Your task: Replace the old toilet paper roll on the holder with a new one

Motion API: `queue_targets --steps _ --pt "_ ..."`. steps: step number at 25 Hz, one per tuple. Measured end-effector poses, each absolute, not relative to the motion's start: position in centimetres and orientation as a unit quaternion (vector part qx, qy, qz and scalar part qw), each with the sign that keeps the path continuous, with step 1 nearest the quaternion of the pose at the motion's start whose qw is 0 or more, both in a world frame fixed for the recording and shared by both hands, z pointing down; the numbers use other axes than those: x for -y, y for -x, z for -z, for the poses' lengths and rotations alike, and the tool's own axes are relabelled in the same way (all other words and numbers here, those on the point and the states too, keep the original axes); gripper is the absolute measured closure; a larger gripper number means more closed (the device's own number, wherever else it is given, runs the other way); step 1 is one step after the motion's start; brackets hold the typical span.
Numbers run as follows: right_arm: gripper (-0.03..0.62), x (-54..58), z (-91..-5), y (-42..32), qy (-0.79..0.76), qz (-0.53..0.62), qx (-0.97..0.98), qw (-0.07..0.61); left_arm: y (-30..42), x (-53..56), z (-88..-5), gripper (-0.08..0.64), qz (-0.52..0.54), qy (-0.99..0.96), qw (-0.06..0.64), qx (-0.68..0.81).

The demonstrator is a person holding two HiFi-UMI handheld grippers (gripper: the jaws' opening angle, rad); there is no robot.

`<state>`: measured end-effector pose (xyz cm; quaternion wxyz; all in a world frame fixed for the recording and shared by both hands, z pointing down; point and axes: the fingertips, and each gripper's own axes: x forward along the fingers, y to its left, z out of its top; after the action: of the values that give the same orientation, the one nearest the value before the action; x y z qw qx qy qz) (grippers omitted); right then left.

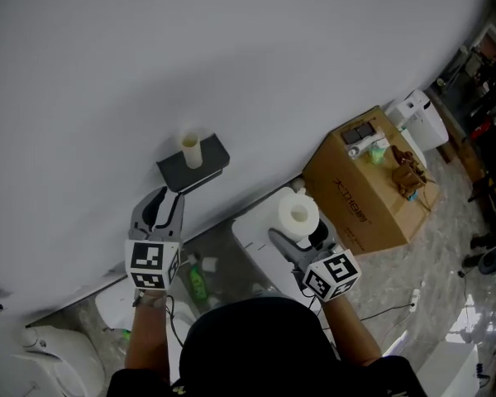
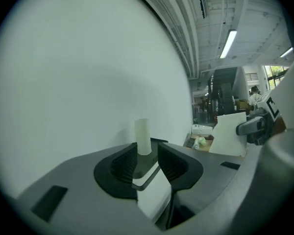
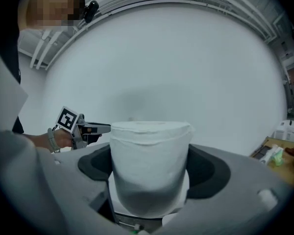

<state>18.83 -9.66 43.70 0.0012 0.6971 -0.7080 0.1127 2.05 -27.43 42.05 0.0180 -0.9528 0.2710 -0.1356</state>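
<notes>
Two grippers are held before a white wall (image 1: 231, 56), one in each hand. The left gripper (image 1: 164, 208) is seen with its jaws apart and nothing clamped between them. It is pointed at the holder (image 1: 213, 156), a dark shelf fixed to the wall, and is kept just on the near side of it, not touching. On the holder the old tube (image 1: 191, 150) is stood upright, a bare pale core. In the left gripper view this tube is framed in the gap between the two jaws, but it lies beyond their tips and is touched by neither pad.

The right gripper (image 3: 149, 177) is closed on the new roll (image 3: 149, 151). This full white roll is gripped by its sides, one jaw pressed on each flank, and its upper end is raised above the jaws. In the head view the new roll is carried to the right of the holder and nearer than it, well apart from the old tube, with its hollow core turned upward.

Farther right, a cardboard box (image 1: 368, 184) is set on the floor close to the wall, with a few small items on its top.
</notes>
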Motion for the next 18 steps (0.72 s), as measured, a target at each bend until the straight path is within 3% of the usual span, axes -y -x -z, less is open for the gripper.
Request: queue_targets --steps 6,18 --pt "0.163 7.6 -43.4 -20.8 -0.729 -0.113 0.675 -0.006 -5.3 30.3 -41.7 0.349 0.155 0.954 0.019 -0.258" --pt "0.163 3.5 -44.4 -24.0 -0.778 -0.123 0.617 -0.007 -9.9 33.2 -43.8 0.333 0.202 0.950 0.017 -0.240"
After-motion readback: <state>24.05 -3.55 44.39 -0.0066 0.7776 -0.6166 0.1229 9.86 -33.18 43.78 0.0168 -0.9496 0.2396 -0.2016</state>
